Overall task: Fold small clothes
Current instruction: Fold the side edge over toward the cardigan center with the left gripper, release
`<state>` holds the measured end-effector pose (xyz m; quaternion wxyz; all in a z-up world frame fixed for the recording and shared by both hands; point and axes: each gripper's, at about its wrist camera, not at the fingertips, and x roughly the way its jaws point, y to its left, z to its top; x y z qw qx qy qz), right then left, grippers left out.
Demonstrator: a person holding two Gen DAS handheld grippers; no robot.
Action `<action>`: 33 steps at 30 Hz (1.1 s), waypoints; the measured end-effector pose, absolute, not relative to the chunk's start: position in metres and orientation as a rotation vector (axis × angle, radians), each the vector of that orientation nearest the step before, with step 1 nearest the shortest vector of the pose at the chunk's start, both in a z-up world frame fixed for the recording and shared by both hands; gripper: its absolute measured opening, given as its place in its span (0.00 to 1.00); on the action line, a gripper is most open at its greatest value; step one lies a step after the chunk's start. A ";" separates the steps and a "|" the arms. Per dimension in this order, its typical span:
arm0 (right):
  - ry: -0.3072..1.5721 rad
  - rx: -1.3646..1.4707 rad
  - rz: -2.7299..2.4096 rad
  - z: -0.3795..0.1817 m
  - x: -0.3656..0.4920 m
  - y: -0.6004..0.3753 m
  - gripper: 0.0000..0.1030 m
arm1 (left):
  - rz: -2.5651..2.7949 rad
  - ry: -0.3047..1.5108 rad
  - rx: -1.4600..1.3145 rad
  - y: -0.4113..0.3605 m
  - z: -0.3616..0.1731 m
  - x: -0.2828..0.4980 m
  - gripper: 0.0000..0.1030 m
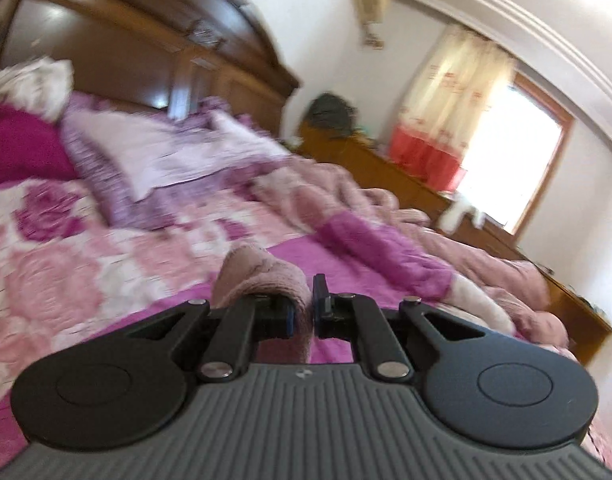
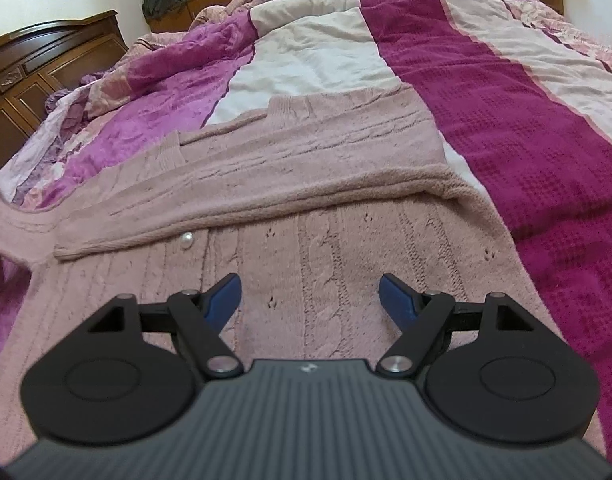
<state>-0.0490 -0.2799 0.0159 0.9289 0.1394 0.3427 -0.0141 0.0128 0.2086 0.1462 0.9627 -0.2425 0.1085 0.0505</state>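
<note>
Bedspread bears cardigan; left tongs pinch it (right tongs spread).

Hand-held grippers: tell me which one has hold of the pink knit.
The left hand-held gripper: it is shut on a bunch of the pink cardigan. The right hand-held gripper hovers open above it, holding nothing.

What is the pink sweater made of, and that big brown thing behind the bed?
The pink sweater looks like soft knitted yarn, maybe wool or acrylic: cable patterns, ribbed cuffs and a fuzzy surface show. The headboard looks like polished dark wood, with carved panels and a glossy shine.
</note>
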 end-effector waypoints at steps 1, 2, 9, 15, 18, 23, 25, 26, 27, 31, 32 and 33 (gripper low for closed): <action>0.699 0.284 -0.029 0.017 -0.050 -0.280 0.75 | 0.086 0.219 -0.478 0.200 0.151 0.014 0.09; 0.696 0.285 -0.028 0.018 -0.050 -0.281 0.75 | 0.064 0.218 -0.463 0.189 0.157 0.015 0.08; 0.683 0.310 -0.024 0.021 -0.051 -0.288 0.75 | -0.070 0.248 -0.391 0.109 0.173 0.025 0.09; 0.666 0.330 -0.029 0.025 -0.053 -0.296 0.75 | -0.143 0.311 -0.354 0.046 0.161 0.040 0.09; 0.658 0.344 -0.031 0.025 -0.053 -0.302 0.75 | -0.174 0.363 -0.320 0.015 0.142 0.049 0.09; 0.659 0.368 -0.029 0.023 -0.054 -0.310 0.75 | -0.220 0.485 -0.278 -0.032 0.097 0.064 0.09; 0.663 0.373 -0.030 0.021 -0.054 -0.312 0.75 | -0.234 0.526 -0.248 -0.045 0.078 0.071 0.09; 0.666 0.375 -0.030 0.020 -0.053 -0.313 0.75 | -0.247 0.549 -0.227 -0.054 0.069 0.072 0.09; 0.669 0.378 -0.032 0.019 -0.053 -0.314 0.75 | -0.251 0.566 -0.215 -0.054 0.061 0.075 0.09; 0.683 0.392 -0.035 0.014 -0.053 -0.317 0.75 | -0.272 0.651 -0.179 -0.068 0.031 0.082 0.09; 0.686 0.393 -0.035 0.013 -0.052 -0.317 0.75 | -0.276 0.675 -0.177 -0.070 0.026 0.084 0.10; 0.690 0.394 -0.035 0.012 -0.052 -0.317 0.75 | -0.282 0.696 -0.175 -0.070 0.023 0.085 0.10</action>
